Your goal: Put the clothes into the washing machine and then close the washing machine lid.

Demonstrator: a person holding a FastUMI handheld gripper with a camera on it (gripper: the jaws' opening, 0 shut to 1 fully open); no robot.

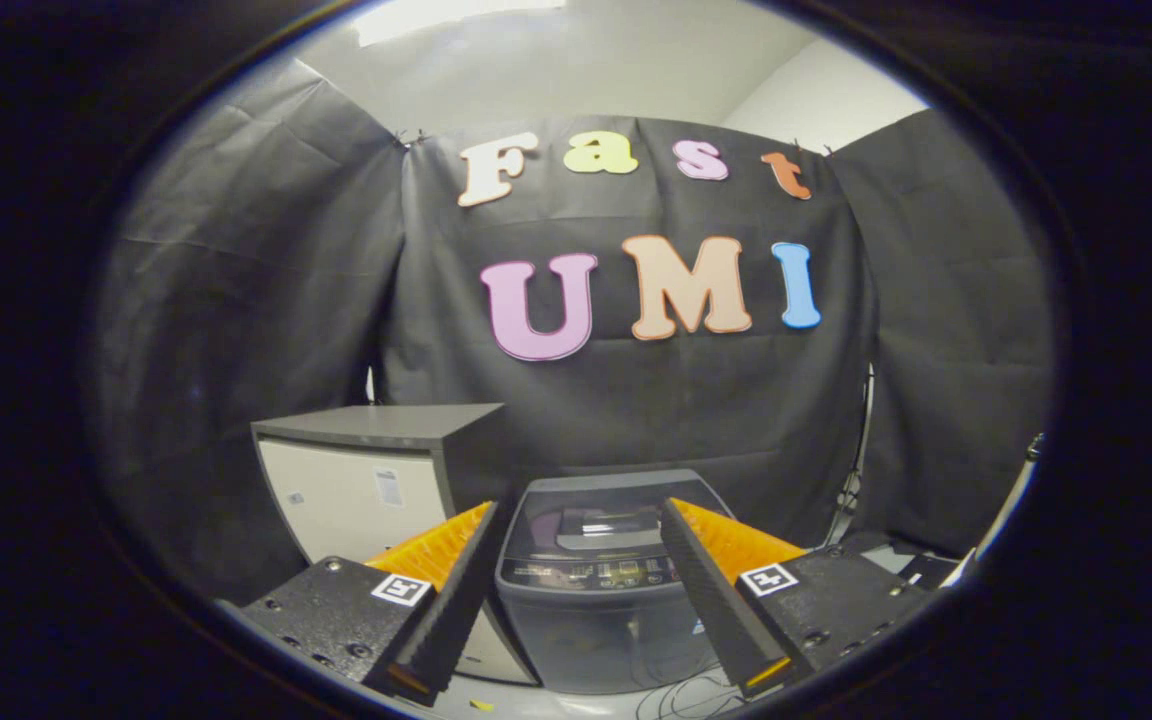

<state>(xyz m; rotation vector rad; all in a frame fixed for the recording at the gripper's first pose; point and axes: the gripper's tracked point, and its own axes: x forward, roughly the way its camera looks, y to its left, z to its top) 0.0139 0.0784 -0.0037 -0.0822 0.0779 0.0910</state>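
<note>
Straight ahead of the gripper (576,540), seen through the gap between its two fingers, stands a small grey washing machine (591,590) with its lid (601,510) down. The fingers are spread wide apart and hold nothing. Just beside the machine stands a pale cabinet (366,490) with a dark top.

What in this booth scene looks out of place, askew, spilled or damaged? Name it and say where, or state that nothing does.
Nothing is spilled or damaged. The washing machine stands upright with its lid shut, beside a square cabinet. The one untidy thing is a loose tangle of cable on the floor at the machine's foot. The tool is open, its fingers framing the machine, holding nothing.
</note>
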